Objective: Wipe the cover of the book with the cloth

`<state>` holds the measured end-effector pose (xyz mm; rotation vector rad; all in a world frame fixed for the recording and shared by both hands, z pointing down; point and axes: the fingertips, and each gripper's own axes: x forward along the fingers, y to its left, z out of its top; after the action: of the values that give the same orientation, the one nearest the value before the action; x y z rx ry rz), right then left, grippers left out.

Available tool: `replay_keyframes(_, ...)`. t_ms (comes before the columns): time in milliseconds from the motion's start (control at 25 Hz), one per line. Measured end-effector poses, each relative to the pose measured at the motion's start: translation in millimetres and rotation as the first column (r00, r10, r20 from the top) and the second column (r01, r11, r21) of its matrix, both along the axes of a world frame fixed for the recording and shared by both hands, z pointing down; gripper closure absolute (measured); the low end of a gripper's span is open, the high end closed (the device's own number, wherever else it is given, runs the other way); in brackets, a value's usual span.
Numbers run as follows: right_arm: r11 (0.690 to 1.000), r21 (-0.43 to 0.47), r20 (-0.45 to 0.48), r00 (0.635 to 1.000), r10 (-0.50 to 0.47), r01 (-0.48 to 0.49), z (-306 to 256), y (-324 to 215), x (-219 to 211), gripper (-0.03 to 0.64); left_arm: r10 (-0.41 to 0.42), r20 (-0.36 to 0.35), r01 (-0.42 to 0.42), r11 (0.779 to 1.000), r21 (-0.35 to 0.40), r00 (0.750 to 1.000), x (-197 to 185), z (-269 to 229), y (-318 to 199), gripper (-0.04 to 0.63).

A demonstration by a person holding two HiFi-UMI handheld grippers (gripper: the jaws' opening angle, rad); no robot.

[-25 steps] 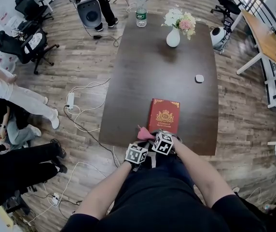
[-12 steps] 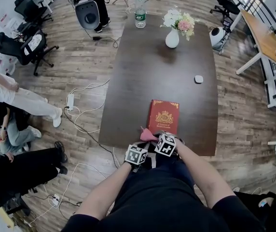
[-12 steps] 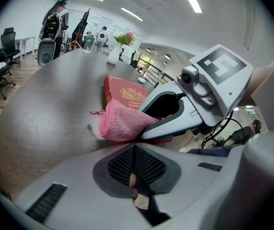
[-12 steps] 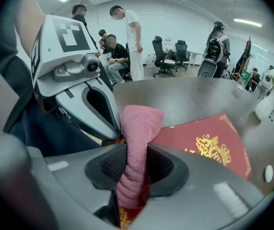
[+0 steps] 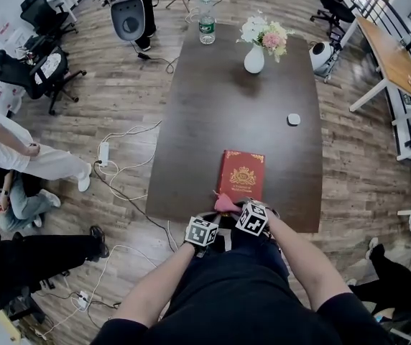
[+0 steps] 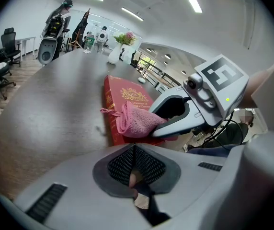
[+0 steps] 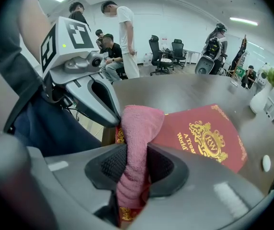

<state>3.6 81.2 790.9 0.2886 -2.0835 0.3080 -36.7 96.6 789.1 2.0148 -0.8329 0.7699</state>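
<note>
Book: the red book [image 5: 242,176] lies flat, cover up, at the near end of the dark counter [image 5: 220,106].
Cloth: the pink cloth [image 5: 225,204] sits on the book's near left corner, touching the cover.
Right claw: the right claw [image 7: 133,172] is pinching the cloth, which rises bunched from between the jaws and folds over onto the cover.
Left claw: the left claw [image 6: 135,169] has its jaws pressed together with nothing between them, and hangs just short of the counter's near edge.
Only in the head view: the whole counter shows, with a white vase of flowers [image 5: 254,58] and a water bottle [image 5: 206,21] at the far end and a small white round thing [image 5: 292,119] near the right edge. All three are well apart from the book.
Only in the left gripper view: the cloth is seen side-on as a loose wad on the book's near end, with the right claw coming in from the right.
Only in the right gripper view: the gold crest and lettering on the cover show. The left claw comes in from the left, just beside the cloth, and people stand and sit in the room beyond it.
Against a second ago: the right claw and the cloth have shifted a little to the right, from the book's left corner further onto its near edge.
Unchanged: the book keeps its place on the counter and the left claw has barely moved.
</note>
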Motion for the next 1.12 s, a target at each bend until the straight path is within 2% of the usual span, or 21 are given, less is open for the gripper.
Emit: replay_keyframes(1120, 0.998, 0.004, -0.019, 0.998, 0.067, -0.066, -2, 7, 43, 0.500, 0.017, 0.017, -0.017, 1.000, 0.012, 1.000, 0, -2, -1, 0.600)
